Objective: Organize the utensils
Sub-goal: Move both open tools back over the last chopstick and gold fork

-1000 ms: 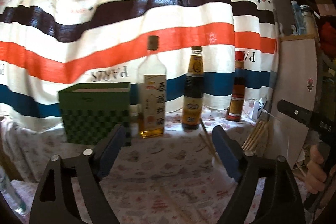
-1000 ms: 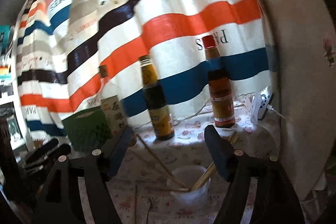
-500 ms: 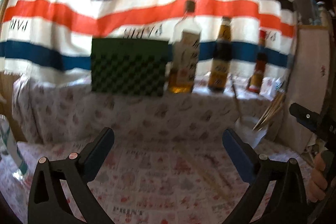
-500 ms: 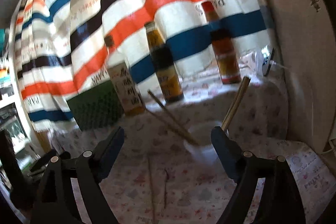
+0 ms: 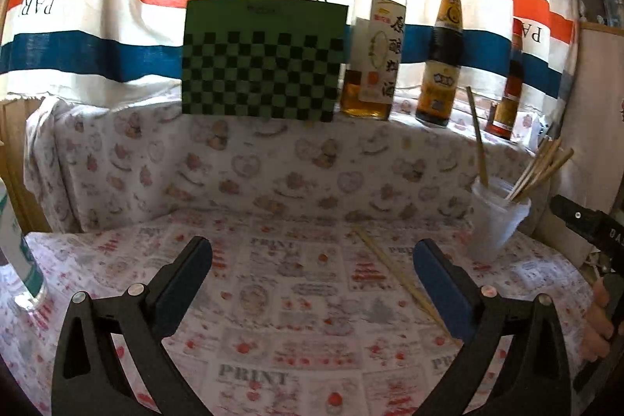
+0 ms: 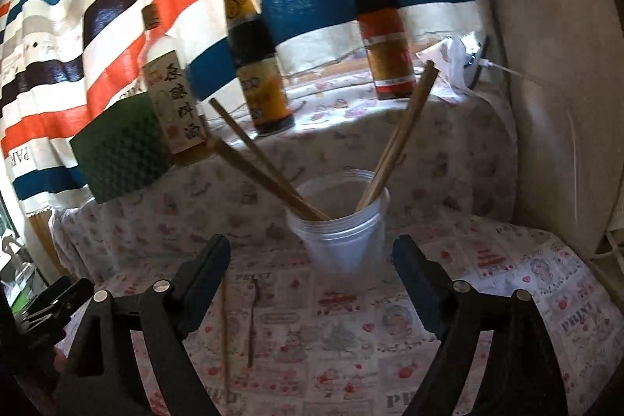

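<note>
Chopstick (image 5: 394, 271) lies on tablecloth just inside left hand-held gripper's (image 5: 312, 266) right finger.

Chopsticks (image 6: 269, 178) leaning in cup (image 6: 343, 244), one (image 5: 394, 271) on cloth

Tablecloth (image 5: 296, 283): printed cloth, matt, faintly creased. Striped curtain (image 5: 117, 6): woven fabric, coarse weave visible. Cup (image 6: 343, 232): translucent plastic, frosted, ribbed near rim. Chopsticks (image 6: 397, 139): wood or bamboo, unvarnished, matt. Bottles (image 5: 372, 38): glass, glossy, paper labels. Checkered box (image 5: 261, 65): looks like matt card. Gripper fingers (image 5: 183, 283): black matt plastic, blue pads.
</note>
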